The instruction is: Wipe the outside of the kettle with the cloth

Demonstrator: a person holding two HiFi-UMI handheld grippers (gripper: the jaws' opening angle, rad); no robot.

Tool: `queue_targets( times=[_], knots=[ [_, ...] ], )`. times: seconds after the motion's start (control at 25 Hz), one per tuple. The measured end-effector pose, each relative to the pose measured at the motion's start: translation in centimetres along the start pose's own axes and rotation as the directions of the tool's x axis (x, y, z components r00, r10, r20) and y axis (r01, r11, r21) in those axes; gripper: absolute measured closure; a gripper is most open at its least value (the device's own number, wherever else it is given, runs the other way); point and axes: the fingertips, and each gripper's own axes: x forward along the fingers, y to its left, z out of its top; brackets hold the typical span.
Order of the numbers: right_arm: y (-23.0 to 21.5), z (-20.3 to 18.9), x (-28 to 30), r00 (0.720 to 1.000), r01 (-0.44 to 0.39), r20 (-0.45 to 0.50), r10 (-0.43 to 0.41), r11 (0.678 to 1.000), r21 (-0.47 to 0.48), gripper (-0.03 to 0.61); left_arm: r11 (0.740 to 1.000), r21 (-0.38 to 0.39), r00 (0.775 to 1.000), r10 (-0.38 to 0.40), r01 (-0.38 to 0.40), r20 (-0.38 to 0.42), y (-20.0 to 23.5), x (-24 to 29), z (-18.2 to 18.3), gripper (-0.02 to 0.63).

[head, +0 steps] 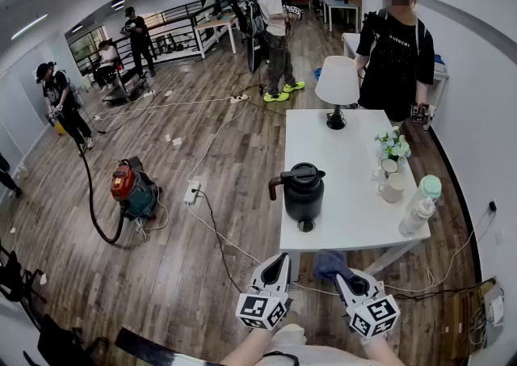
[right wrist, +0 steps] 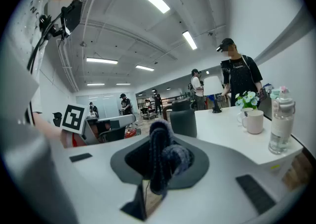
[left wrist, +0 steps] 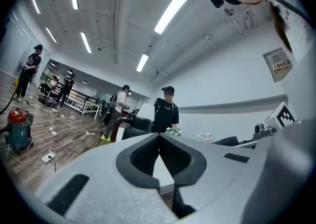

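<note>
A black kettle (head: 303,191) with a brown handle stands on the white table (head: 355,219), close to its near edge. The kettle (right wrist: 183,119) shows beyond the jaws in the right gripper view. In the left gripper view the kettle (left wrist: 132,126) is partly hidden behind the jaws. My right gripper (head: 346,275) hovers just off the table's near edge, shut on a dark blue cloth (head: 329,263). The cloth (right wrist: 163,156) bunches up between the pads. My left gripper (head: 275,266) is beside it, below the kettle in the picture, jaws shut with nothing in them (left wrist: 159,137).
On the table are a white lamp (head: 337,86), a small flower pot (head: 393,145), two mugs (head: 393,187) and a bottle (head: 419,209). A person (head: 393,49) stands at the table's far end. A red vacuum (head: 132,188) and cables (head: 212,227) lie on the wooden floor to the left.
</note>
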Motion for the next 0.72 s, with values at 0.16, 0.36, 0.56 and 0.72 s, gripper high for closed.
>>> queue_targets(
  times=[0.16, 0.36, 0.56, 0.72],
  knots=[
    [-1.8, 0.9, 2.4, 1.000, 0.020, 0.002, -0.020, 1.000, 0.002, 0.527, 1.000, -0.001, 1.000, -0.019, 0.019, 0.003, 1.5, 3.2, 0.3, 0.607],
    [-3.1, 1.9, 4.7, 0.999, 0.051, 0.001, -0.051, 0.999, -0.002, 0.526, 0.999, -0.008, 0.999, -0.052, 0.052, 0.004, 3.0, 5.9, 0.8, 0.607],
    [-3.1, 3.0, 7.4, 0.999, 0.050, 0.004, -0.050, 0.999, -0.019, 0.527, 0.998, -0.009, 0.998, -0.056, 0.057, 0.018, 5.5, 7.4, 1.8, 0.607],
    [-2.6, 3.1, 8.9, 0.999, 0.042, 0.008, -0.042, 0.999, -0.021, 0.526, 0.999, -0.012, 0.999, -0.050, 0.051, 0.018, 7.1, 7.9, 1.8, 0.607]
  ],
)
